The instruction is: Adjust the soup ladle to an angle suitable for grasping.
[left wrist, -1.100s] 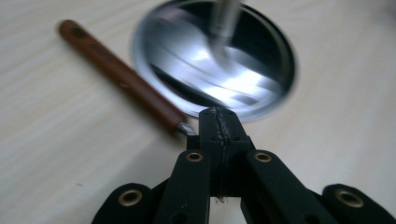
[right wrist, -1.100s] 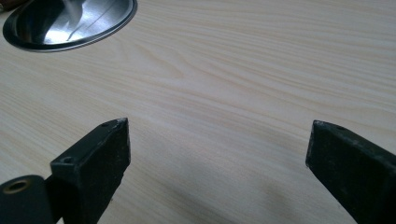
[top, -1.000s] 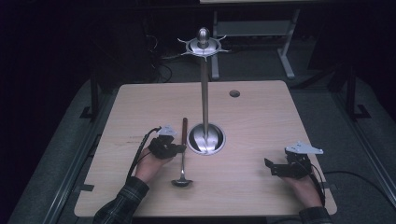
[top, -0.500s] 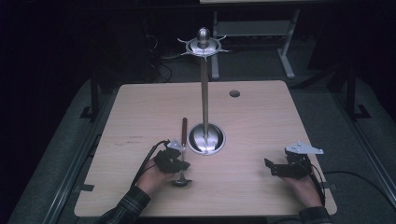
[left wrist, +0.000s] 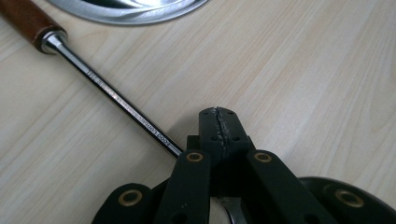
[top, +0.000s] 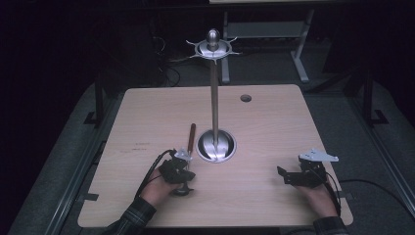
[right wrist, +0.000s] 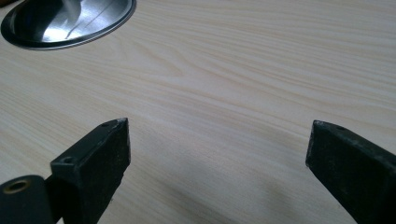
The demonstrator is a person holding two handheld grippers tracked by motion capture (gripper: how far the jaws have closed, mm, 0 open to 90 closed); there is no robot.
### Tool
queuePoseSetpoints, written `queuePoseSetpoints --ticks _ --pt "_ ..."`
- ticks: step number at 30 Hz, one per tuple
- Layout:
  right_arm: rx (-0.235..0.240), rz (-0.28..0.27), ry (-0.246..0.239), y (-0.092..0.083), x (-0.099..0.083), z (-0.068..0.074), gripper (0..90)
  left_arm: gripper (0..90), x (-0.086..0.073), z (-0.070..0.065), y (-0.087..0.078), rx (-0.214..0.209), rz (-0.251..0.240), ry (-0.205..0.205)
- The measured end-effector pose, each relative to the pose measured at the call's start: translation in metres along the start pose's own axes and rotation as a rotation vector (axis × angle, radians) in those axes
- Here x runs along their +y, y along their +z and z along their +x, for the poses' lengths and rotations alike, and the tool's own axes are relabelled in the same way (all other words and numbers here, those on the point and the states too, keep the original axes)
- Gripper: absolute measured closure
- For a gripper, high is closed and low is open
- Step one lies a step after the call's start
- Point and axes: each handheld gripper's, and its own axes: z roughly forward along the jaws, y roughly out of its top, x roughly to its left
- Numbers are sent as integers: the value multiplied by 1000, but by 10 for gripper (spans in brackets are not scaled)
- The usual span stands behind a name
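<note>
Ladle (top: 188, 152) lies flat on the wooden table (top: 274, 127), lower left of centre in the high view, just left of the stand's round steel base (top: 216, 145). Its brown wooden handle end (left wrist: 25, 16) points to the far side, upper left corner in the left gripper view; the thin steel shaft (left wrist: 116, 100) runs diagonally down to the black jaws there. The bowl end sits under the left gripper (top: 180, 169) in the high view, mostly hidden by it.

Left gripper: jaws pressed together, tips meeting with no gap in the left gripper view (left wrist: 219, 126). The shaft passes just beside and under the left link. Whether the pads pinch the ladle can't be told, since the contact spot is hidden.

Right gripper (top: 293, 175) is at lower right of the high view, well apart from the ladle, low over bare table. Its jaws are spread wide with nothing between them in the right gripper view (right wrist: 217, 140).

The stand's tall pole (top: 214, 98) rises from the base to a hook ring (top: 213, 48) at top centre. A small round hole (top: 245, 98) sits in the table, upper right of the pole.
</note>
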Motion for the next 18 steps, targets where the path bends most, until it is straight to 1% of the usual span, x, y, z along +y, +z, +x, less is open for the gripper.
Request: queuePoseSetpoints --ticks 2,4,6,7,10,11,14,15,17,18 --pt "0 1 1 0 0 0 59 897 -3 1 -1 13 -9 -6" --pt "-1 2 0 0 0 0 59 898 -5 3 -3 22 -7 -6" --pt "-1 2 -1 0 0 0 59 898 -7 4 -5 32 -5 -12" --pt "-1 2 -1 0 0 0 59 898 -8 6 -6 33 -3 -21" --pt "-2 3 -2 1 0 0 59 898 -11 9 -9 46 -4 -24" --pt "-3 5 -2 1 0 0 59 898 -12 9 -10 48 -4 -32" --pt "-5 5 -3 0 -1 -1 59 898 -14 13 -14 63 2 -34" --pt "-7 4 4 -1 -1 -1 59 898 -15 15 -15 76 4 -29" --pt "-7 1 3 -1 -1 -1 60 898 -17 17 -16 89 7 -30" --pt "-6 0 1 -1 -1 -1 60 898 -19 17 -17 103 8 -35"
